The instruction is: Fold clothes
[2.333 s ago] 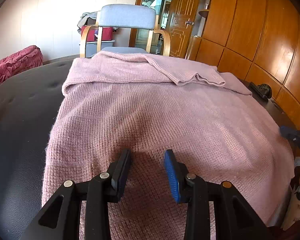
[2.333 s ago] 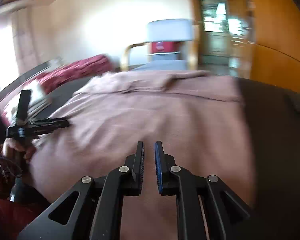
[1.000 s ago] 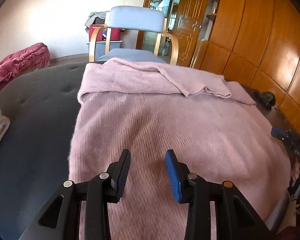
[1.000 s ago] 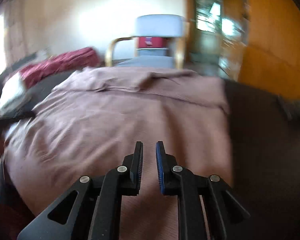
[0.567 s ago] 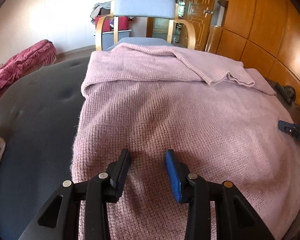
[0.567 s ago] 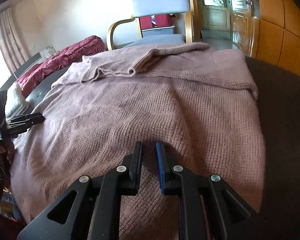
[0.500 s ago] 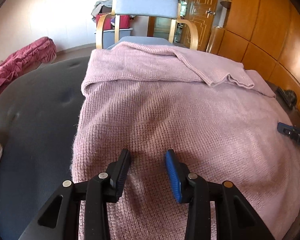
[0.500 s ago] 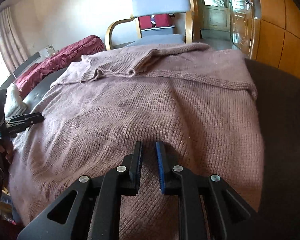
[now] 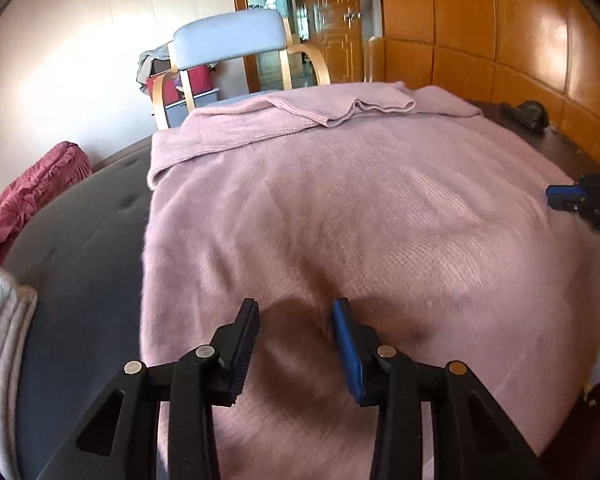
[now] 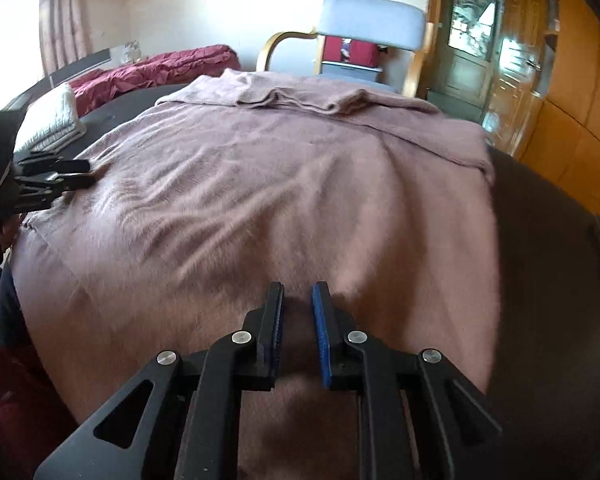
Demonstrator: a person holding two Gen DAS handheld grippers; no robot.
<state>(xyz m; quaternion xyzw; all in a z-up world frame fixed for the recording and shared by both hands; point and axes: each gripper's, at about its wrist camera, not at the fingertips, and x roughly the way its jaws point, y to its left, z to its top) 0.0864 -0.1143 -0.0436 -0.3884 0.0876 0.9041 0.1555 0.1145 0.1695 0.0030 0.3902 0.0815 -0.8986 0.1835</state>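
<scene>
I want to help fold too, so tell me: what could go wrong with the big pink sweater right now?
The left gripper hovers open over the middle of the pink sweater, not its hem, so a pinch there might bunch it up. The right gripper, its jaws nearly together, might grab only a little fuzz and slip. The folded sleeves at the far end could slide loose if the sweater is tugged.

A lived-in room of a home. Past the left gripper a pink knitted garment lies spread over a dark padded, tufted surface. Beyond it stands a wooden armchair with a pale blue cushion, to its right a carved wooden door and panelled wooden wall. Far left lies crimson ruffled bedding.
</scene>
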